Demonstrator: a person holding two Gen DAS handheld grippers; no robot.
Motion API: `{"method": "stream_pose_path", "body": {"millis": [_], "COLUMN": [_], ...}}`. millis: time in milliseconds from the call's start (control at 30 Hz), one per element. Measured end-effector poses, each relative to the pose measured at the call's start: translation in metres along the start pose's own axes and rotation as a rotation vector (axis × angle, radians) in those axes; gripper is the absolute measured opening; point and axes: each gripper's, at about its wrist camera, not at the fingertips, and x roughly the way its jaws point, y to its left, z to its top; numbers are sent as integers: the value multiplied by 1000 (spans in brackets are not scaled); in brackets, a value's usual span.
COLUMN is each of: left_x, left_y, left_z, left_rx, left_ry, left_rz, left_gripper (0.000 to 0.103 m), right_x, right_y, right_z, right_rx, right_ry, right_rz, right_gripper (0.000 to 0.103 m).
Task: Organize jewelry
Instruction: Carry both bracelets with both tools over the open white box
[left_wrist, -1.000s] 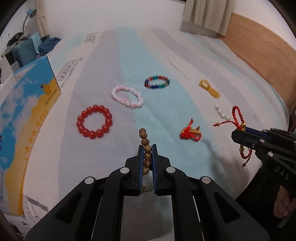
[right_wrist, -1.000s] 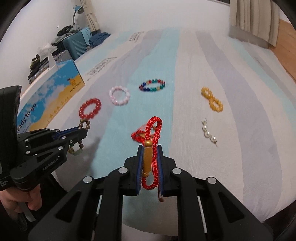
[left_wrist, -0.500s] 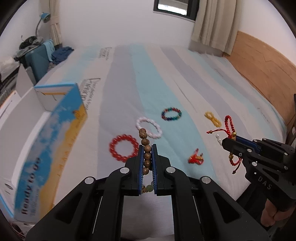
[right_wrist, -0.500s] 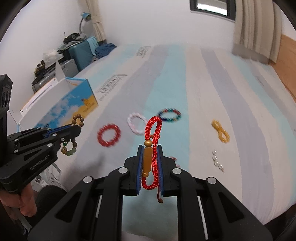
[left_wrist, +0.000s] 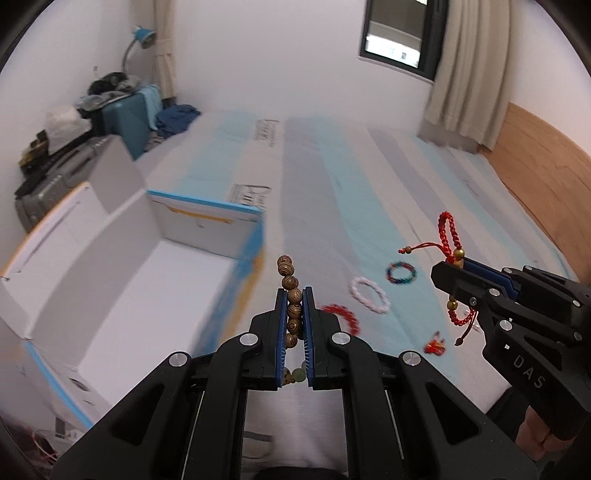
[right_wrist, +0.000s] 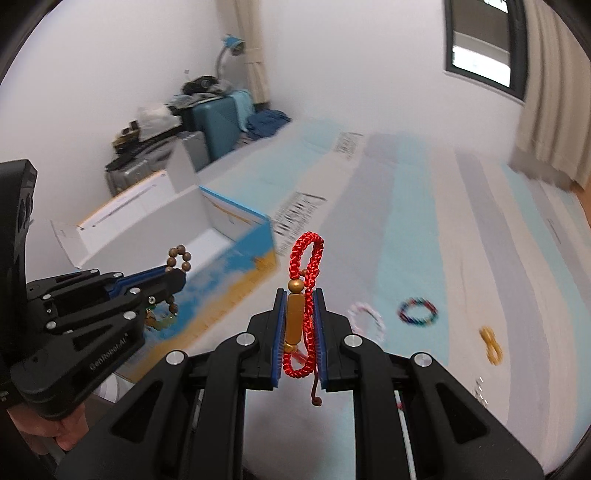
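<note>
My left gripper (left_wrist: 294, 295) is shut on a brown wooden bead bracelet (left_wrist: 290, 291) and holds it in the air beside the open white-and-blue box (left_wrist: 155, 266). It also shows in the right wrist view (right_wrist: 173, 275). My right gripper (right_wrist: 299, 299) is shut on a red braided cord bracelet (right_wrist: 304, 258) with a gold tube bead, also lifted above the bed (left_wrist: 451, 254). On the striped bedspread lie a red bead bracelet (left_wrist: 341, 315), a pink one (left_wrist: 369, 295), a multicoloured one (left_wrist: 400, 272), a small red knot piece (left_wrist: 434, 345), an amber chain (right_wrist: 490, 345) and pearls (right_wrist: 480, 387).
The box (right_wrist: 177, 229) stands open at the bed's left edge with its lid flaps up. A teal suitcase (left_wrist: 127, 118), a grey case and a desk lamp (left_wrist: 142, 37) stand by the far wall. A wooden headboard (left_wrist: 546, 155) and curtain are on the right.
Both grippers have risen and swung left toward the box with their bracelets still held. The bracelets on the bed now sit lower and to the right in both views.
</note>
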Motion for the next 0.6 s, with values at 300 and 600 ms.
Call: {"method": "stream_pose_path", "body": {"millis": [300,600], "left_x": [-28,-22], "left_y": [73,136], "left_z": [19,26], "left_rx": [-69,-125], "left_ry": [-4,74], "left_rz": [77,113], "left_gripper": [7,7], "right_x": [19,63], "right_y": [92,171], "right_z": [48,73], "right_rx": [-141,-314], "right_ry": [-8,88], "right_rz": [82,144], "right_gripper": [13,13]}}
